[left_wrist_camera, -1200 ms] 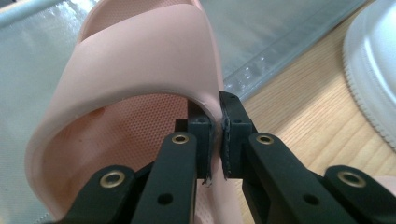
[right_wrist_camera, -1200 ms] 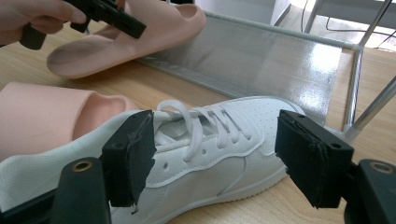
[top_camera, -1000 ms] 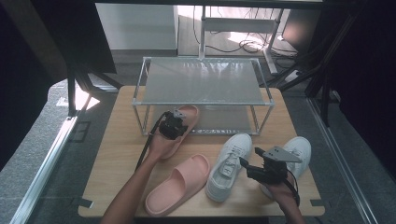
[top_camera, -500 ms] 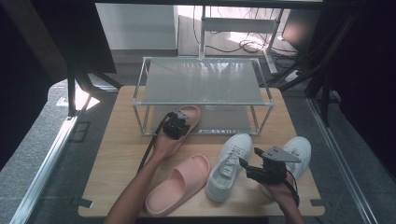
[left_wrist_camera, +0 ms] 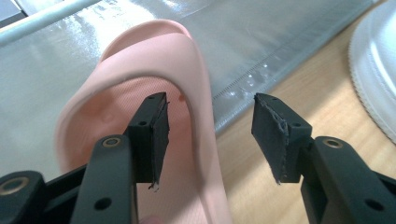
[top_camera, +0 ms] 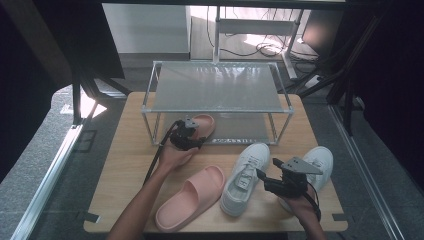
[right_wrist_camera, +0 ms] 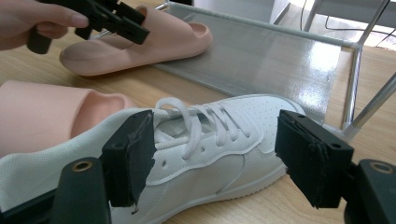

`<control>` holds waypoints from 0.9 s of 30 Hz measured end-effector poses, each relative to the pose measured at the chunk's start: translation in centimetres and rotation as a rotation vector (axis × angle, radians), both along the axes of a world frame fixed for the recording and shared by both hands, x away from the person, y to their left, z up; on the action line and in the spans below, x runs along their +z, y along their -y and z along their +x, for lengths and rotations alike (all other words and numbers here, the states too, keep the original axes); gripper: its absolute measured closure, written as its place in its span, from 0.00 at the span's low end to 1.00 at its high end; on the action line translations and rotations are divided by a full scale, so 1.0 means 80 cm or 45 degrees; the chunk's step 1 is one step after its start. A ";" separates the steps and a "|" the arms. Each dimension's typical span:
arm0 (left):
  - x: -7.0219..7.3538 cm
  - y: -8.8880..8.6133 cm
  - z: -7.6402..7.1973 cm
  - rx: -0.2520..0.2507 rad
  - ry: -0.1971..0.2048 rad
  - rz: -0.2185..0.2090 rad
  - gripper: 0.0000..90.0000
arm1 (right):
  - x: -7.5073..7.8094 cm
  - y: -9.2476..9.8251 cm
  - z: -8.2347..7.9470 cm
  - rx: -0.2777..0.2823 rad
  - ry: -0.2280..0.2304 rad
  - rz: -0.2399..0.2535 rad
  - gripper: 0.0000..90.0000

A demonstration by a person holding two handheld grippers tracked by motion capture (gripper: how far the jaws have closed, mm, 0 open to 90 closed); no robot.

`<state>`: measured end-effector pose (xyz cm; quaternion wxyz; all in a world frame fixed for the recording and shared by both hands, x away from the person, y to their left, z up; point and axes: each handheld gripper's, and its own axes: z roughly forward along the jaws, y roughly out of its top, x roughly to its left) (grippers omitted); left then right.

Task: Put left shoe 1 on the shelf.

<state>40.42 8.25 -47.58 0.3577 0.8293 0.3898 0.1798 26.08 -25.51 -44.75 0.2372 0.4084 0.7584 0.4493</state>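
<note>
A pink slide (top_camera: pixel 204 123) lies with its toe end on the lower shelf (left_wrist_camera: pixel 280 37) of a metal shoe rack (top_camera: pixel 215 85). My left gripper (top_camera: pixel 196 138) hovers over its heel end. Its jaws have just been opening and now stand open, with the slide's side rim (left_wrist_camera: pixel 198 93) between them and untouched. The second pink slide (top_camera: pixel 192 197) lies on the table beside a white sneaker (top_camera: pixel 245 177). My right gripper (top_camera: pixel 262 179) stands open just short of that sneaker (right_wrist_camera: pixel 224 116), which shows beyond the gap between its jaws. From there the left gripper (right_wrist_camera: pixel 126 23) appears over the far slide (right_wrist_camera: pixel 159 42).
A second white sneaker (top_camera: pixel 320 160) lies at the right, behind my right hand. The rack stands at the back of the wooden table (top_camera: pixel 125 165), and its top shelf carries nothing. A rack leg (right_wrist_camera: pixel 369 112) rises close to the sneaker's toe.
The left gripper's jaws have opened and let go of the pink slide, which now rests slightly farther in under the rack. The right gripper has not moved.
</note>
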 end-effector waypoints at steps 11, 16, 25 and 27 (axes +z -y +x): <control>0.011 -0.039 -0.061 -0.012 -0.020 0.005 0.93 | 0.001 -0.002 -0.001 0.003 0.000 -0.003 0.32; 0.012 -0.062 -0.086 -0.008 -0.033 -0.010 1.00 | 0.001 -0.004 -0.002 0.010 0.000 -0.007 0.32; 0.000 -0.092 -0.112 0.002 -0.084 -0.025 1.00 | 0.001 -0.003 -0.002 0.004 0.005 -0.004 0.32; -0.006 -0.097 -0.116 0.006 -0.099 -0.016 1.00 | 0.001 -0.003 -0.002 0.007 0.005 -0.006 0.32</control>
